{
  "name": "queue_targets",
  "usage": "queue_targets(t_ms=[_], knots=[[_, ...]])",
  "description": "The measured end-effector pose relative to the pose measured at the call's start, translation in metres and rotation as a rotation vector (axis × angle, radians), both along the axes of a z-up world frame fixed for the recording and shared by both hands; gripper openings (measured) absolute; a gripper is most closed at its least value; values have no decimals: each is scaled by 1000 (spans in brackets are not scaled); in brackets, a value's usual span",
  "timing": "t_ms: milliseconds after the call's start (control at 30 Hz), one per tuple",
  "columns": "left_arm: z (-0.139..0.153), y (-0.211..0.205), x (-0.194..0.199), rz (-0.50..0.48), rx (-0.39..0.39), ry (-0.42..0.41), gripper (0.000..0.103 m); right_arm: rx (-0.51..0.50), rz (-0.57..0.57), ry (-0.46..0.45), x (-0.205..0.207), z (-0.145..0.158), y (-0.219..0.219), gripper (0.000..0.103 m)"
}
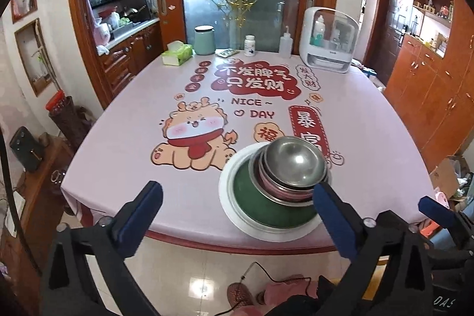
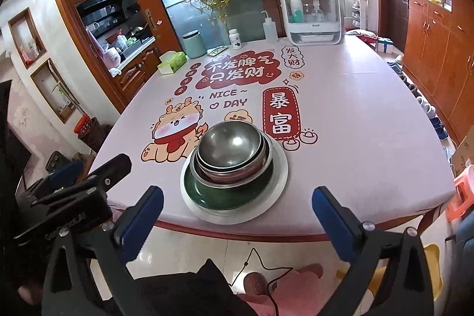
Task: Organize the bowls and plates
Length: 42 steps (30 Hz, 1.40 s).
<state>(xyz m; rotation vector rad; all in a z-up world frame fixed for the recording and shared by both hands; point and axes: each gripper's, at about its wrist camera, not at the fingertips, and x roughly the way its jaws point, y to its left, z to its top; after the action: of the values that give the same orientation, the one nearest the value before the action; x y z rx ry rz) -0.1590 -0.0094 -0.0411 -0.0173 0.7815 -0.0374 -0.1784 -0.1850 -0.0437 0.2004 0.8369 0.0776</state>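
Note:
A stack of dishes stands near the front edge of the pink printed table [image 1: 118,153] [image 2: 355,123]. A white plate [image 1: 225,191] [image 2: 281,168] is at the bottom, with a dark green dish [image 1: 260,206] [image 2: 207,191] on it. Nested steel bowls sit on the green dish, and the top steel bowl [image 1: 293,159] [image 2: 228,144] is empty. My left gripper [image 1: 237,191] hangs open in front of the table edge, with the stack behind its right finger. My right gripper [image 2: 238,194] is open too, facing the stack from short of the edge. Neither touches a dish.
Along the table's far edge stand a tissue box [image 1: 177,53], a green canister [image 1: 204,40], a pill bottle [image 1: 249,46], a squeeze bottle [image 1: 286,45] and a white cabinet-like appliance [image 1: 327,40]. Wooden cupboards line the right wall. A person's slippered feet [image 2: 257,283] are on the tiled floor below.

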Motion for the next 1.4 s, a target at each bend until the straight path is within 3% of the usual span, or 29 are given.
queue_targets(t_ms=[500,1400], knots=[[8,-1,0,45,56,-62,102,-31,-49,-4,6,2,3,103],[-2,7,13,48,40,-17,102,-16,-38,12,24,-2,8,103]])
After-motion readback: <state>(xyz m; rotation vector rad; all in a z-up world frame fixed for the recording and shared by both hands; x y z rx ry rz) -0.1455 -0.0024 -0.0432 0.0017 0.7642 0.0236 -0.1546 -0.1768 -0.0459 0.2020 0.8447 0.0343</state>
